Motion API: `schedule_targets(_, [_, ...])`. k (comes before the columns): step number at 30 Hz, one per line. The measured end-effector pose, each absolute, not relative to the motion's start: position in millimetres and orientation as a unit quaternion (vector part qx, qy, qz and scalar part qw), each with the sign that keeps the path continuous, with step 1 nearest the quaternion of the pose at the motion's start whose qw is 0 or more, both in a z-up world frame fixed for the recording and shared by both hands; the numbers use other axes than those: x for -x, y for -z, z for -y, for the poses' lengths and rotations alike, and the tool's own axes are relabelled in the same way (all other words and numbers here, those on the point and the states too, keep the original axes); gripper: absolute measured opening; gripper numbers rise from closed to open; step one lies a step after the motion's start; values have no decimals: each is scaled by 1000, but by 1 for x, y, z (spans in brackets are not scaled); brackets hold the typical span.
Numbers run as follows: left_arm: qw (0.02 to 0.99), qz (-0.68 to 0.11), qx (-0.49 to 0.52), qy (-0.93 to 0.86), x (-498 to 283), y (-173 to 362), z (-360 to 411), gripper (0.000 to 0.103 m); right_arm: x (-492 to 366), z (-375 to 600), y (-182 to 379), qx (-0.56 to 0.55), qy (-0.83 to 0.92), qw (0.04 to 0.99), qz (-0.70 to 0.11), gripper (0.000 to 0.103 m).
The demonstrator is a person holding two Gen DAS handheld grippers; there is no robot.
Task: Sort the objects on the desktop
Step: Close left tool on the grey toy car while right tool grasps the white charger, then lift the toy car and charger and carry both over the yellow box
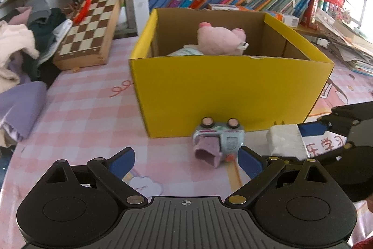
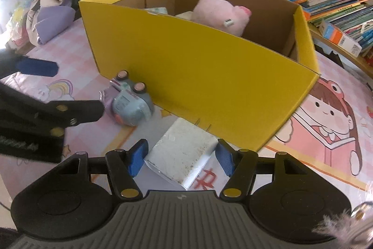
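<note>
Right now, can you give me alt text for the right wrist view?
The right hand-held gripper is open around a white charger block lying on the pink tablecloth, its prongs toward a yellow box. A pink plush toy sits inside; a small blue-grey toy lies left.

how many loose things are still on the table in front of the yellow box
2: a small blue-grey toy car against the yellow box front, and a white charger block between the right gripper fingers. Others may lie out of view.
</note>
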State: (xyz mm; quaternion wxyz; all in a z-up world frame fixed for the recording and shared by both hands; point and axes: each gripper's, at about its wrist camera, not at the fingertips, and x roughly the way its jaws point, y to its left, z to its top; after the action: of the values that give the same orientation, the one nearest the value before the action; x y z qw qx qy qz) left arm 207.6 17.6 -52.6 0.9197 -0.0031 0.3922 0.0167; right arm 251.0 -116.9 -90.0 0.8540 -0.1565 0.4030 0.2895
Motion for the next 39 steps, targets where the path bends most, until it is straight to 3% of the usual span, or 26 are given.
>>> schedule_targets(11, [915, -402, -7, 13, -238, 70, 3, 93, -247, 140, 88, 166, -269, 862, -397, 61])
schedule_targets(21, [908, -419, 7, 4, -248, 83, 1, 76, -245, 145, 90, 168, -266, 860, -402, 61])
schedule_targets(25, [907, -420, 9, 14, -246, 83, 2, 63, -243, 146, 90, 168, -267, 859, -403, 61])
schedule_targets(39, [914, -405, 14, 33, -219, 65, 1, 62, -229, 151, 81, 156, -259, 867, -396, 61])
